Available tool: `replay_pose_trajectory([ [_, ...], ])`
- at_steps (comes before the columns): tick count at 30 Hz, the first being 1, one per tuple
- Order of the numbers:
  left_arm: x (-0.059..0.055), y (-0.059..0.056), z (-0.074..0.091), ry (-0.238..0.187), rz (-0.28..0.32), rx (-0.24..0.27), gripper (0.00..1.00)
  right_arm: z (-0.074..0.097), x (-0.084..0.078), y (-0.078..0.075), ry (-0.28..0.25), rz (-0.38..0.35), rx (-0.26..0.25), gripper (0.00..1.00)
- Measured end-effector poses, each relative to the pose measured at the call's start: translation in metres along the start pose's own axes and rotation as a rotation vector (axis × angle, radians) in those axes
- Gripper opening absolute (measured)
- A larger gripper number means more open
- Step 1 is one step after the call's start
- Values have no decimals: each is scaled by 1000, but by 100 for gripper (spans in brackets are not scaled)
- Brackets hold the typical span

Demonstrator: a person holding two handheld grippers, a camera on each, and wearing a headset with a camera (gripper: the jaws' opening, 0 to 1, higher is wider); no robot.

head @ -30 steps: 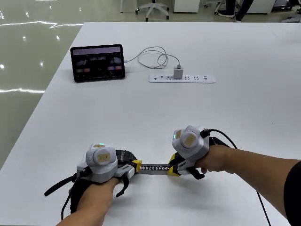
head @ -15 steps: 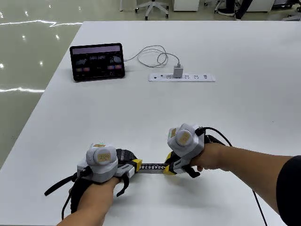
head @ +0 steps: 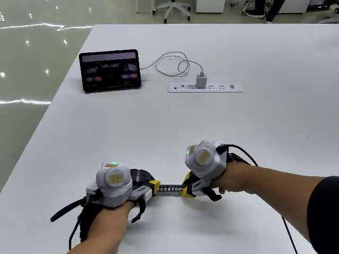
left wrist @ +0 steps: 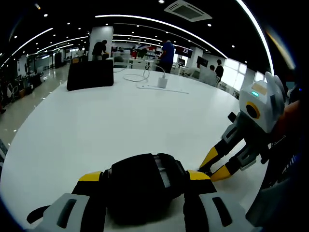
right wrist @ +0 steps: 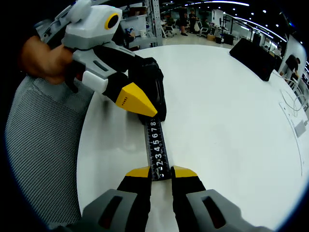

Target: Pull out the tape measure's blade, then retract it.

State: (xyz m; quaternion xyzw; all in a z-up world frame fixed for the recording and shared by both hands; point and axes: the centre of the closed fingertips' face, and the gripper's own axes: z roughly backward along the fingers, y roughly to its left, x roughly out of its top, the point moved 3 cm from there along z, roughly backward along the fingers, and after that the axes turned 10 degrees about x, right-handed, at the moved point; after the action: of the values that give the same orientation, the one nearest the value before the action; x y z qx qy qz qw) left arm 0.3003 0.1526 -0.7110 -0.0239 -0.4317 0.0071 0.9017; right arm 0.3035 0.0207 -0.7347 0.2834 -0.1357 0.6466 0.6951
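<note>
Since a second ago the right gripper has been brought nearer the left gripper, and less blade is left showing between them

Surface: white table, matte and plain, with both grippers worked at its near edge. Glossy pale floor is seen off the table's left side; chair bases are noted past the far edge. In the left gripper view an open office is seen behind, with ceiling light strips and a few people standing far off

Count: one tape measure, two grippers, one dark tablet propped upright, one white power strip, one charger plugged into it, one white cable looped between tablet and charger

Left gripper: jaws closed against either side of the black tape measure case, which is held low on the table. Right gripper: yellow tips pinched on the free end of the blade; numbered markings are read along the short exposed run from case to tips
</note>
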Motion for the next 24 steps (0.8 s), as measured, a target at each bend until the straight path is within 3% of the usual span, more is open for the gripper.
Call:
replay_pose_trajectory([
  [24,0,-1,0,4,-12,-10,61,-13,15,1,-14,18,19,11],
])
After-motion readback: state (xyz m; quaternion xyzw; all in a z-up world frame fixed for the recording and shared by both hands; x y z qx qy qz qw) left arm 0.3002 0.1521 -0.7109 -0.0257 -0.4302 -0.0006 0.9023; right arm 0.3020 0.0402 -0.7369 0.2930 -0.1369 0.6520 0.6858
